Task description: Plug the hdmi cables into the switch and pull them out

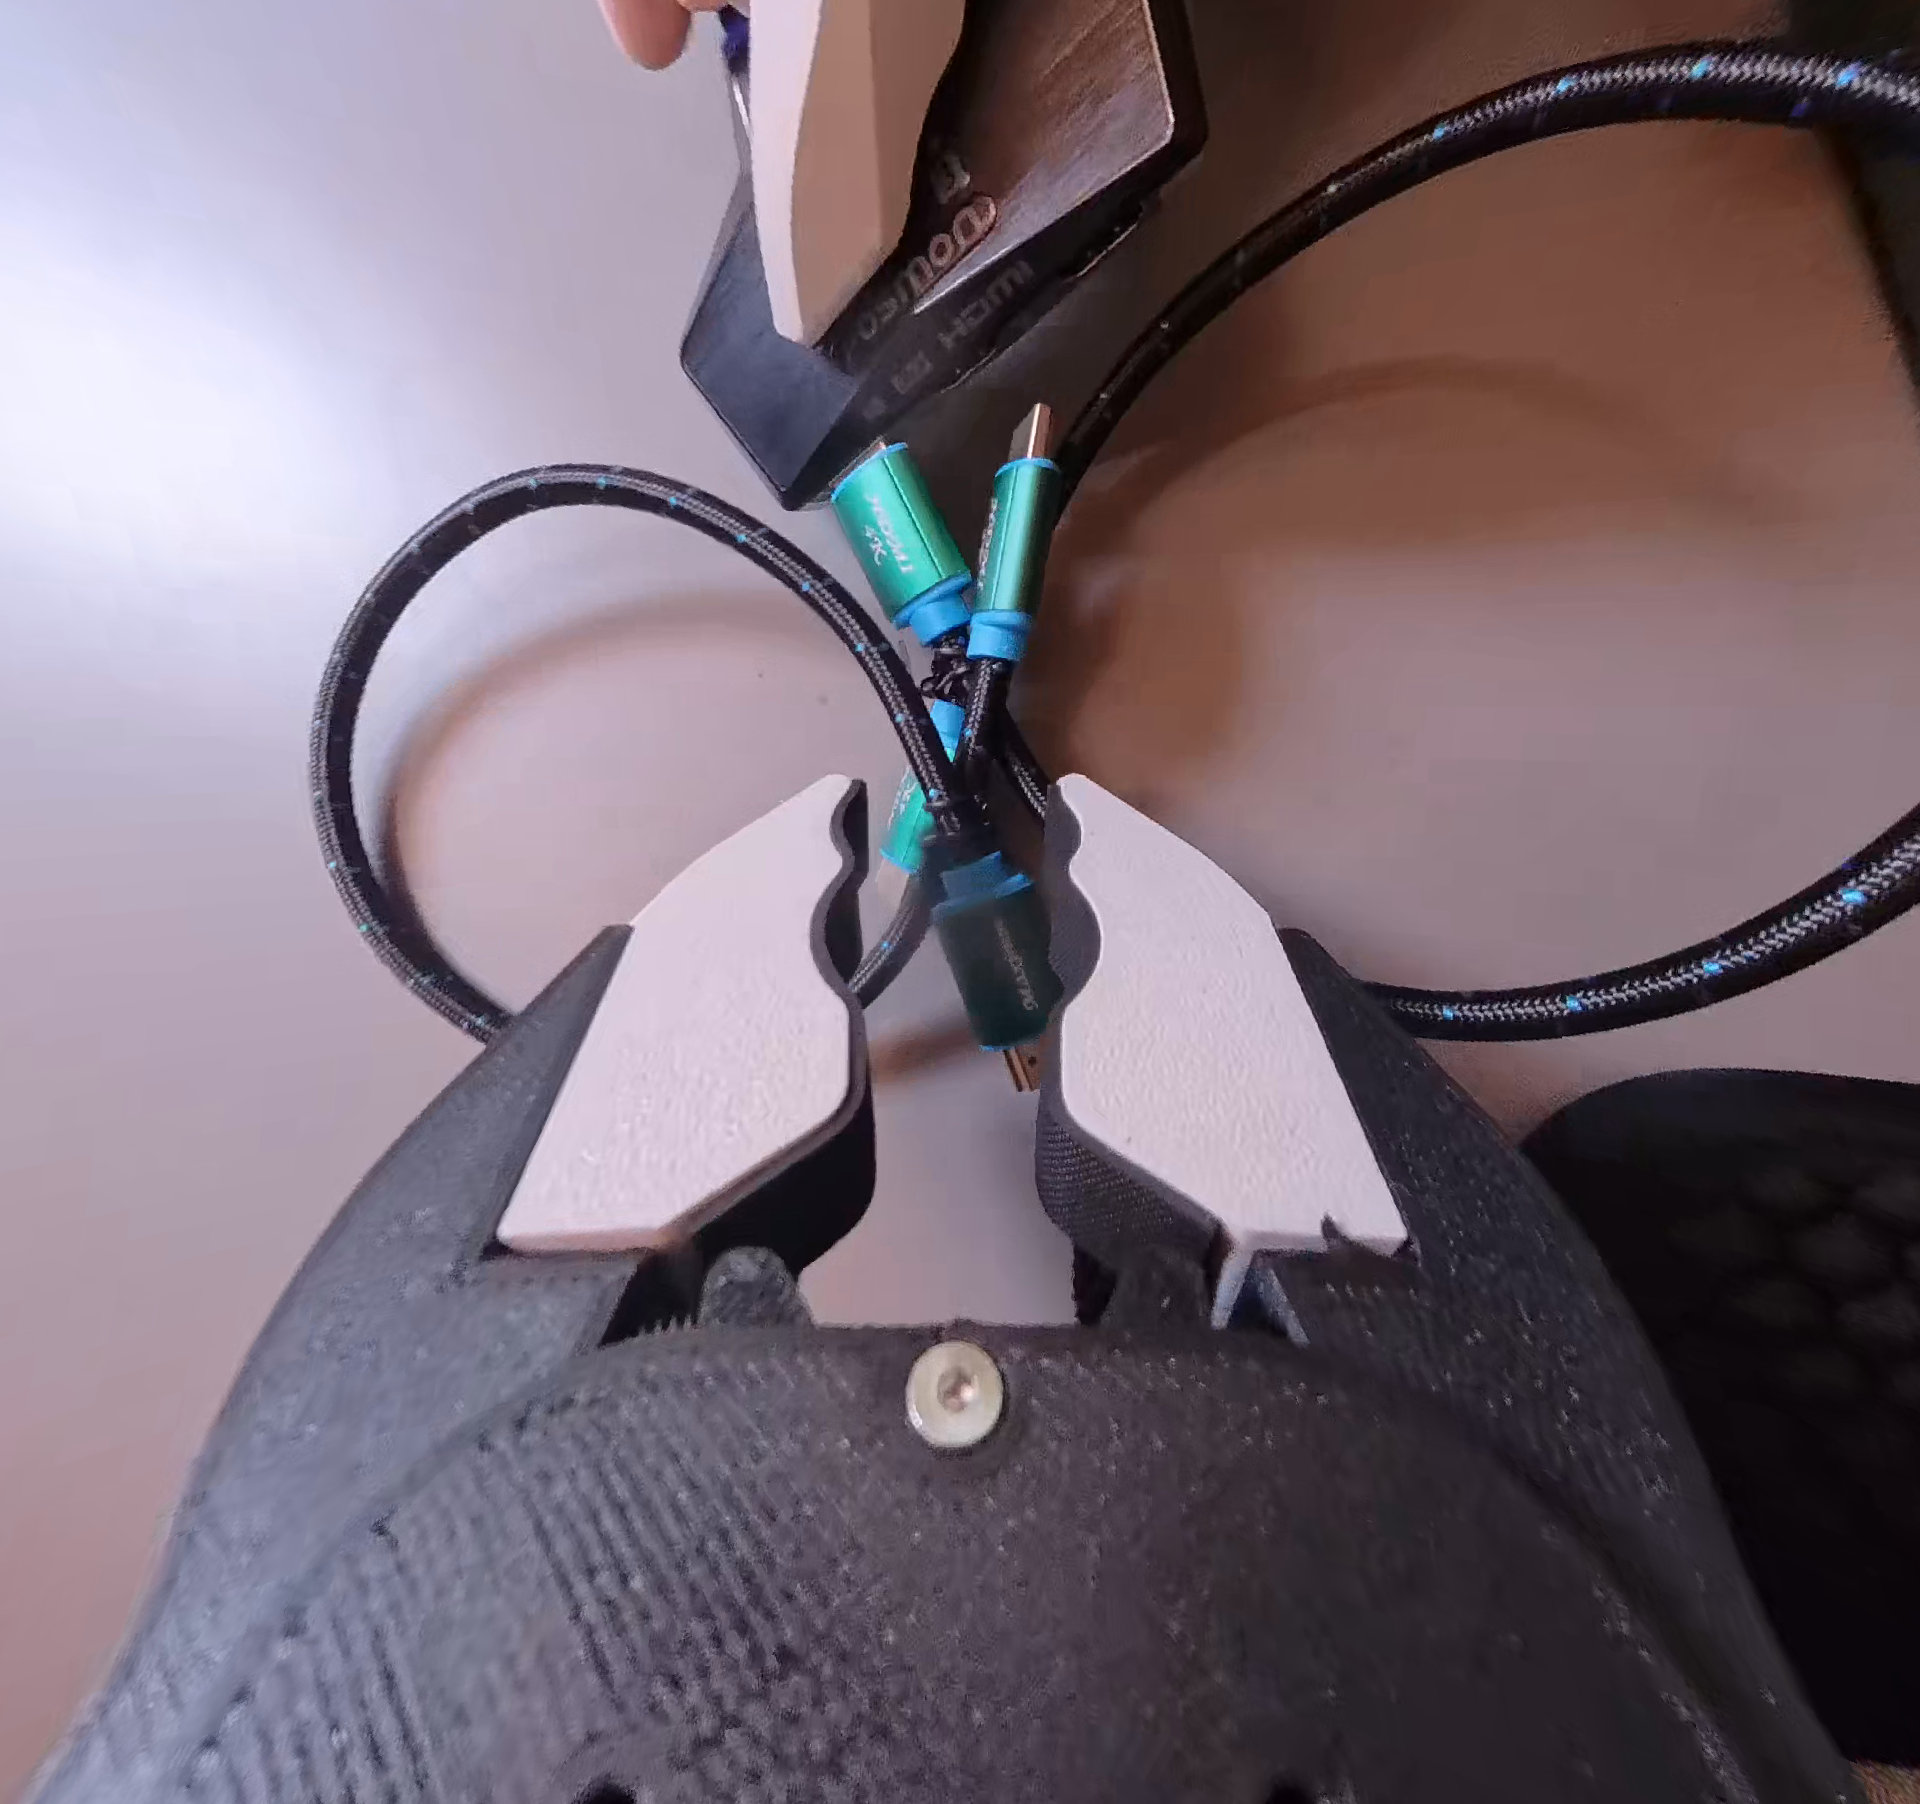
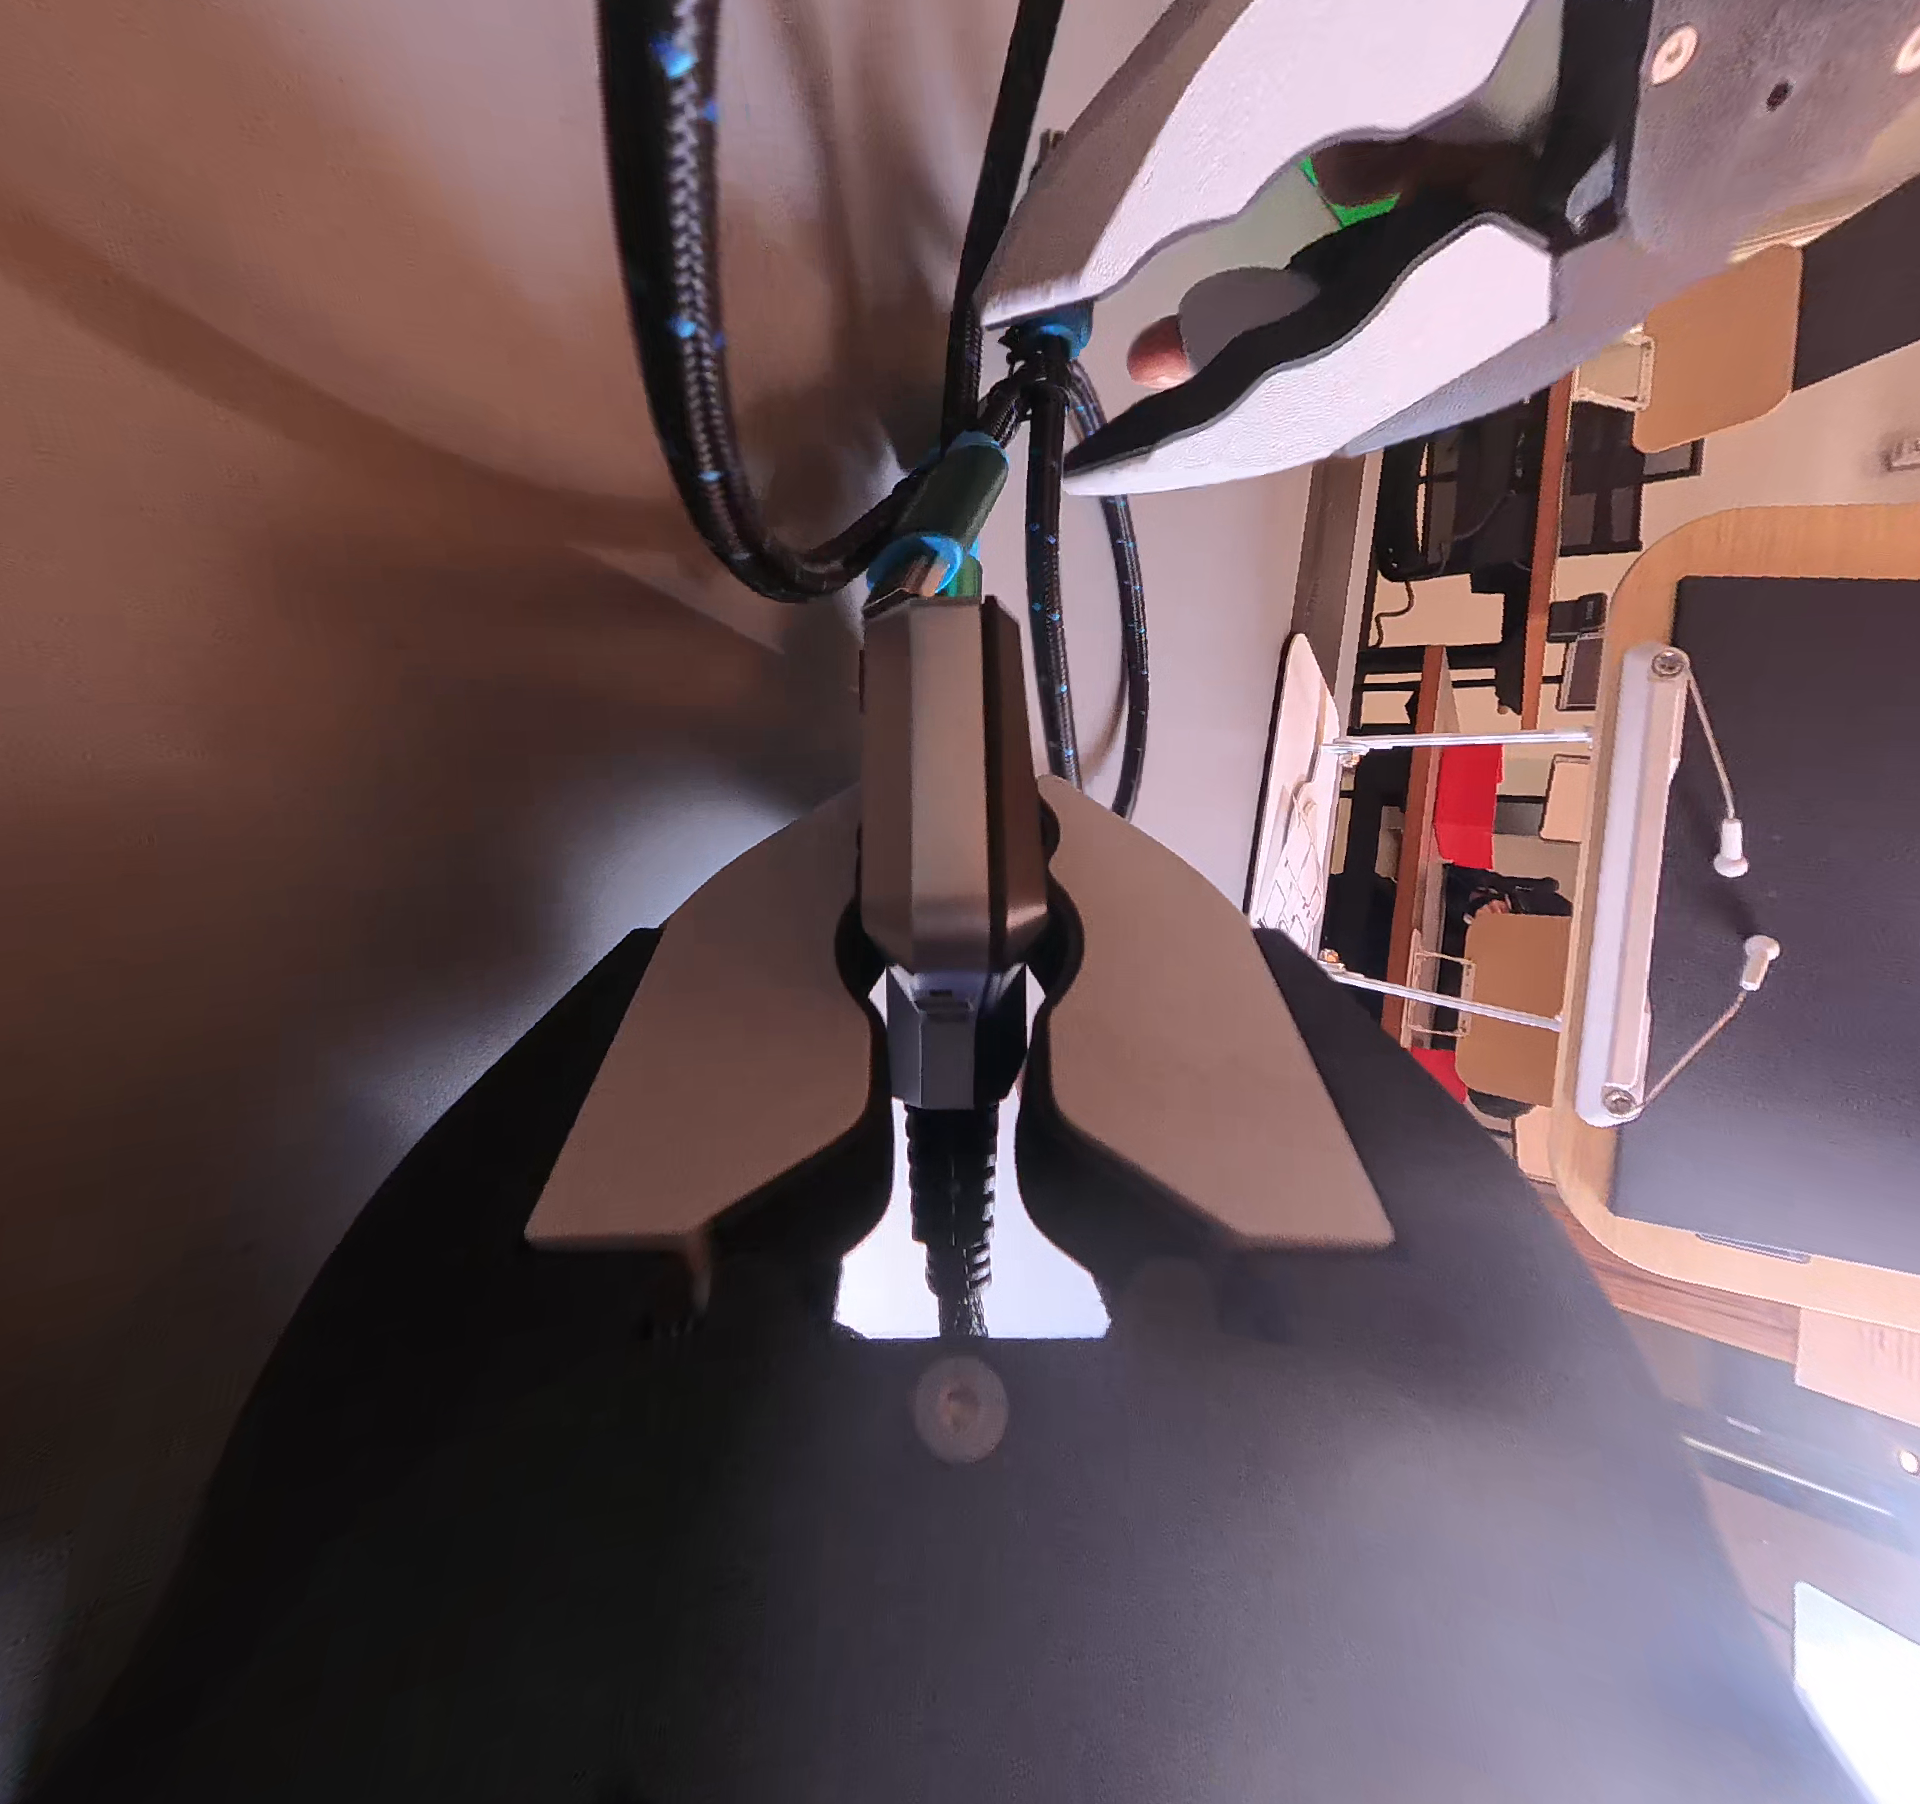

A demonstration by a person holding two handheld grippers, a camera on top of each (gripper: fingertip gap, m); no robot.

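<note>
— Holding what, in your right hand-held gripper [image 2: 951,881]?

— My right one is clamped on a dark metal adapter box [image 2: 940,788], both pads pressed to its sides, its own cable tail running back between my fingers. It is tipped so the box's far end meets a green plug [image 1: 899,533] seated in its port.

— And the left?

— My left hand-held gripper [image 1: 956,850] reaches in from the opposite side, fingers partly parted around a bundle of black braided cables [image 1: 447,591] with blue flecks and another green plug [image 1: 997,975]. I cannot tell whether the pads truly press on it.

— The setting?

— A pale, glossy worktop [image 1: 260,300] lies beneath, cables looping over it. Beyond, the right view shows wood-trimmed boards [image 2: 1662,611] with black panels and something red [image 2: 1465,809] among shelving.
</note>
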